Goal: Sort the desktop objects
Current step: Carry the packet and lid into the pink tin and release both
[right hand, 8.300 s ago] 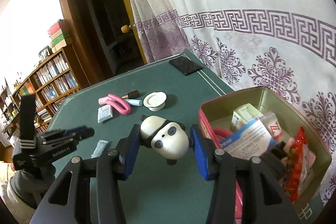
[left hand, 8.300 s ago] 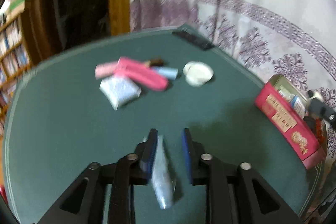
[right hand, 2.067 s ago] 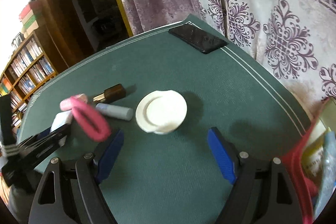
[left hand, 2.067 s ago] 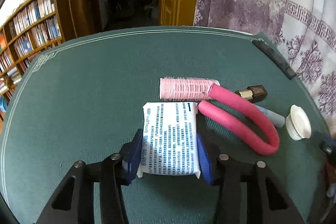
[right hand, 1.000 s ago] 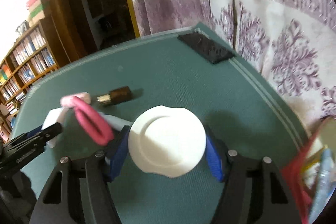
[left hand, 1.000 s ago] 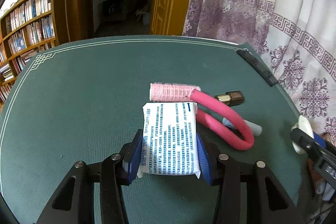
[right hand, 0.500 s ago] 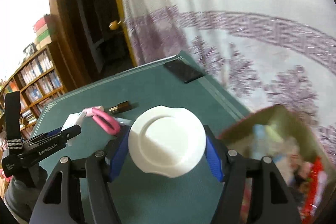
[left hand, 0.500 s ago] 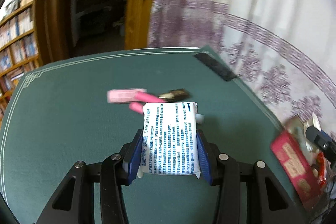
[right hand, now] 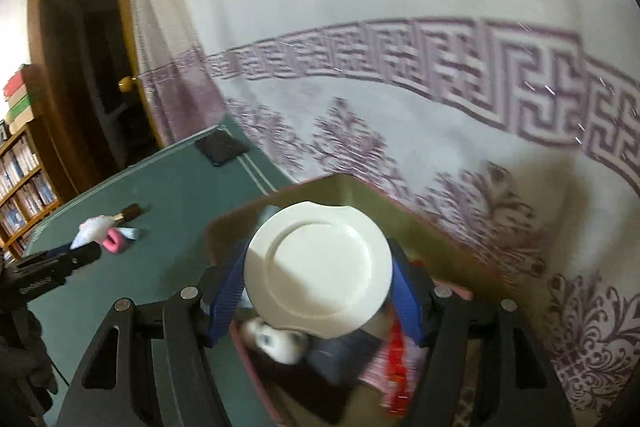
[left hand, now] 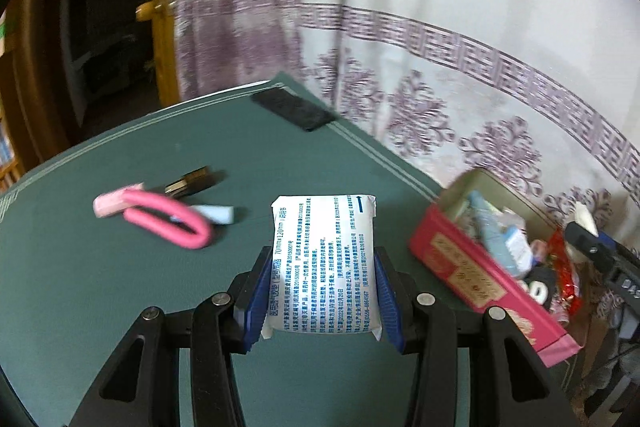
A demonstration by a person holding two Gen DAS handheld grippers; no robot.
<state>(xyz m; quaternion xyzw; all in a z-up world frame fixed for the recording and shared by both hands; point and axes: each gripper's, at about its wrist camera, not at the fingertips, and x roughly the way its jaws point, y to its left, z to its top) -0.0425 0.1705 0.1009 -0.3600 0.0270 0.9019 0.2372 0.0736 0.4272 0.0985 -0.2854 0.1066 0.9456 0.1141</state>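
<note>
The left gripper (left hand: 323,301) points down at a slant over the green tabletop (left hand: 100,287), its blue pads pressed on both long sides of a white printed packet (left hand: 324,263) that stands out forward between them, clear of the surface; the right gripper (right hand: 318,301) tilts downward too, clamped on the rim of a round white lid (right hand: 318,267) held flat-face up directly above the open red tin box (right hand: 352,187); the box sits at the tabletop's edge beside the patterned curtain (right hand: 400,27); a panda figure (right hand: 276,341), a red wrapper and other packets lie inside it, blurred; in the left view the same box (left hand: 472,267) is to the right of the packet, with the right gripper's tip and the lid just showing over its far end; left on the tabletop are a pink foam loop (left hand: 168,223), a pink hair roller (left hand: 112,203) touching it, a pale blue tube (left hand: 216,215) under the loop and a brown and gold lipstick (left hand: 192,181) just beyond; a black phone (left hand: 294,111) lies near the far corner; in the right view the left gripper enters low from the left edge, over the tabletop.
</note>
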